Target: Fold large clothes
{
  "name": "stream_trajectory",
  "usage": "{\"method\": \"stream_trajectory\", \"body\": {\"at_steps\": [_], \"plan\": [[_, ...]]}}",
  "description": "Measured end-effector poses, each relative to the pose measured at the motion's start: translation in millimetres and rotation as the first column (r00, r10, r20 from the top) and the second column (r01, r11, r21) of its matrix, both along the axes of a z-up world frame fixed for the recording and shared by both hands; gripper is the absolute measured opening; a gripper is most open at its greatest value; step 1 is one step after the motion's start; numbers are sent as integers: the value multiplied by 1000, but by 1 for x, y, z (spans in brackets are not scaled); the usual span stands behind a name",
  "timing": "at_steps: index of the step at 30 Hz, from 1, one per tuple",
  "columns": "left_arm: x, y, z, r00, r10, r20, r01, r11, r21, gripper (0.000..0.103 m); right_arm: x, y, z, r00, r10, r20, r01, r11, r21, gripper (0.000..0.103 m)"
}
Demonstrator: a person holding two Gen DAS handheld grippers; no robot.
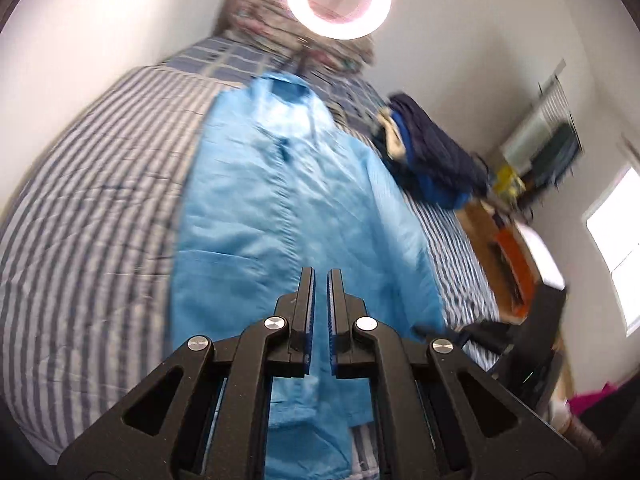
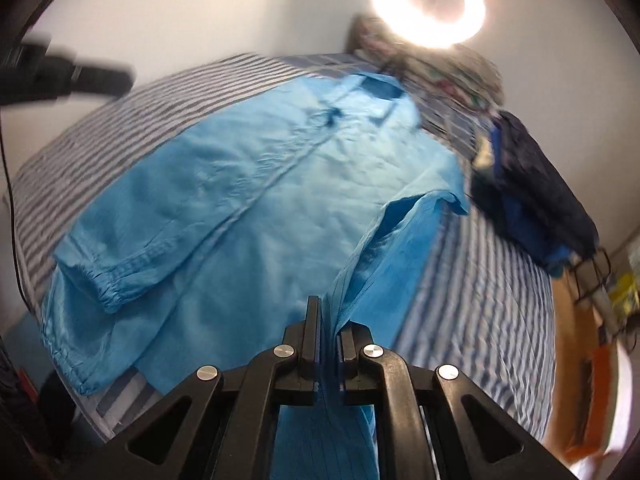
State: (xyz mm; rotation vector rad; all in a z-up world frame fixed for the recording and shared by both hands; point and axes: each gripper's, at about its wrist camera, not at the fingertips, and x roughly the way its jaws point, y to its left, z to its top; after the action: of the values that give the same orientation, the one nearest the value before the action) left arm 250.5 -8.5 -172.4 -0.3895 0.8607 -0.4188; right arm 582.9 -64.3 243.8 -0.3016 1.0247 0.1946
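between the right gripper's (image 2: 329, 312) closed jaws a fold of the blue coat (image 2: 256, 200) is pinched and lifted. the left gripper (image 1: 321, 280) is clenched on nothing, above the coat spread flat on the striped bed (image 1: 92, 208); dark clothes (image 2: 532, 200) lie beside.

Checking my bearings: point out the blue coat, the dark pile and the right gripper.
blue coat (image 1: 280, 200), left wrist view, chest panel.
dark pile (image 2: 532, 200), right wrist view, its middle.
right gripper (image 2: 330, 312), right wrist view, fingertips.
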Motion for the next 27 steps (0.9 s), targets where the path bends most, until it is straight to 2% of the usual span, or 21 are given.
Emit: {"method": "stream_trajectory", "body": {"at_steps": [5, 12, 14, 15, 17, 18, 24, 26, 27], "plan": [[-2, 34, -5, 999, 45, -1, -45, 999, -8, 2, 8, 44, -28, 993, 85, -87, -87, 996, -14, 3], [-1, 53, -6, 997, 81, 6, -81, 997, -21, 2, 13, 55, -52, 982, 57, -181, -53, 998, 30, 4], [0, 51, -7, 997, 74, 9, -74, 997, -16, 2, 15, 51, -51, 976, 63, -208, -46, 995, 85, 9], [0, 50, -6, 997, 70, 11, -70, 997, -13, 2, 15, 47, -48, 972, 60, -226, -32, 992, 125, 12], [0, 48, -5, 998, 62, 16, -62, 998, -13, 2, 14, 36, -36, 969, 64, -240, -6, 972, 233, 32], [1, 47, -5, 998, 60, 18, -60, 998, -13, 2, 11, 32, -30, 969, 64, -239, 4, 963, 270, 34], [6, 38, -3, 999, 42, 29, -42, 999, -1, 2, -5, -25, 23, 979, 38, -201, 71, 860, 505, 33], [7, 35, -5, 999, 33, 21, -33, 999, -6, 2, -3, -45, 35, 984, 4, -180, 91, 848, 522, 33], [8, 34, -6, 999, 28, 18, -27, 1000, -7, 2, -2, -56, 41, 986, -21, -165, 104, 855, 508, 33]]}}
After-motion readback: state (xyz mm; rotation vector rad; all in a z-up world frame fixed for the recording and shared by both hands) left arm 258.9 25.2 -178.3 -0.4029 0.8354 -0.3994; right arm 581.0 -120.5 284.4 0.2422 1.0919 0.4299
